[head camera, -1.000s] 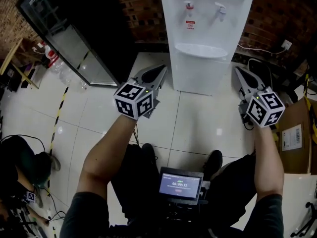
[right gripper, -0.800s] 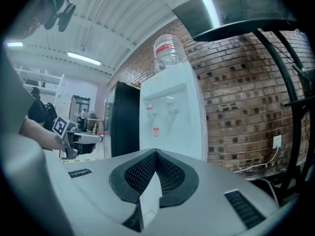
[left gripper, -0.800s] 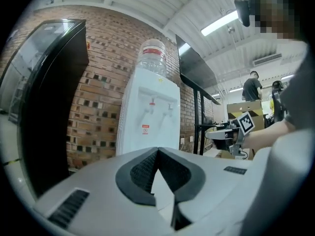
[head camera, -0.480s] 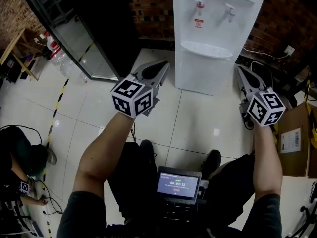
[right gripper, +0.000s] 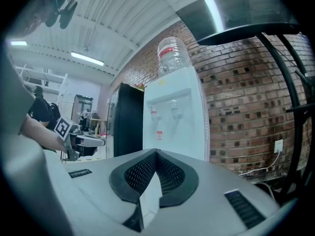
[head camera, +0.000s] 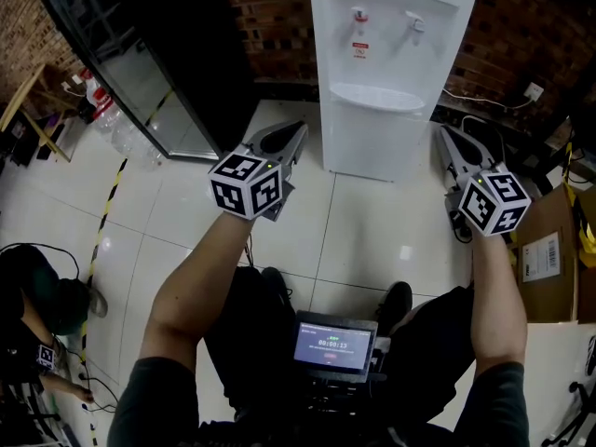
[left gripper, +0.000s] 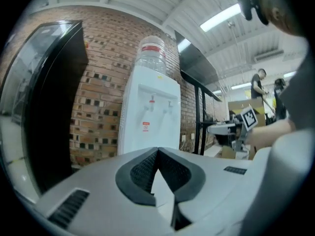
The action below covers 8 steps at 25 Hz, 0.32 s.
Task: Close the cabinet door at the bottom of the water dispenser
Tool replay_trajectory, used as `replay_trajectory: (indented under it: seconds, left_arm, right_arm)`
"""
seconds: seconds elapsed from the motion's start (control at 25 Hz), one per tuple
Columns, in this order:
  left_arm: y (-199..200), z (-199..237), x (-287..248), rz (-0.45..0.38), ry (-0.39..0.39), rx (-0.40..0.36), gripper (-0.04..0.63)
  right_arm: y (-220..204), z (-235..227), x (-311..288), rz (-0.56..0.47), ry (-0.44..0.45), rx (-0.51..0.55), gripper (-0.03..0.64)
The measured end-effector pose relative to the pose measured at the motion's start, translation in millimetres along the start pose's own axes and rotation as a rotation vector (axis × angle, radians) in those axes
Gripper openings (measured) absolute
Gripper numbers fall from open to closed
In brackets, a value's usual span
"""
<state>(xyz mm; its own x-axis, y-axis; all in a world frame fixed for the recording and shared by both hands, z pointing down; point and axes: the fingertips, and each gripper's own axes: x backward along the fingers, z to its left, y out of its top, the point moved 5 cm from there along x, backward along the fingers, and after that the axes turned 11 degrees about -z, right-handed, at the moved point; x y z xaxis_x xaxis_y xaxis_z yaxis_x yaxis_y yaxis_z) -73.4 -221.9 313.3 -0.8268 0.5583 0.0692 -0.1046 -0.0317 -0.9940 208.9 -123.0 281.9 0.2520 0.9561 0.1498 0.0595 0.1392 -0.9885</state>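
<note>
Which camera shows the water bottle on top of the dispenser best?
The right gripper view: the water bottle stands whole atop the dispenser, clear against the brick wall. The left gripper view shows it too, less distinctly. The head view misses it.

change: head view only | water dispenser [head camera: 393,82]: drifted right in frame, then back

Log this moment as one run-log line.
stage: facing water dispenser | left gripper: shut, empty, touching nothing | right gripper: shut, empty, touching nothing | cabinet door: looks closed
</note>
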Motion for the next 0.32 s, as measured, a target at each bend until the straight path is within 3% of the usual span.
replay_trajectory:
  seconds: [0.08, 0.12, 0.32]
  left_arm:
    - [7.3, 1.7, 2.9, -0.046, 0.023, 0.105, 0.031]
    - [11.3, 1.6, 4.4, -0.063, 0.027, 0.119, 0.031]
    - [16.6, -5.8, 5.4, -0.046, 0.011, -0.069, 0.031]
  right_arm:
    - [3.8, 1.8, 3.1, -0.003, 0.004, 0.008, 0.005]
    - [5.2, 2.9, 4.0, -0.004, 0.009, 0.013, 0.005]
    - [8.6, 3.8, 10.1, -0.007, 0.015, 0.023, 0.005]
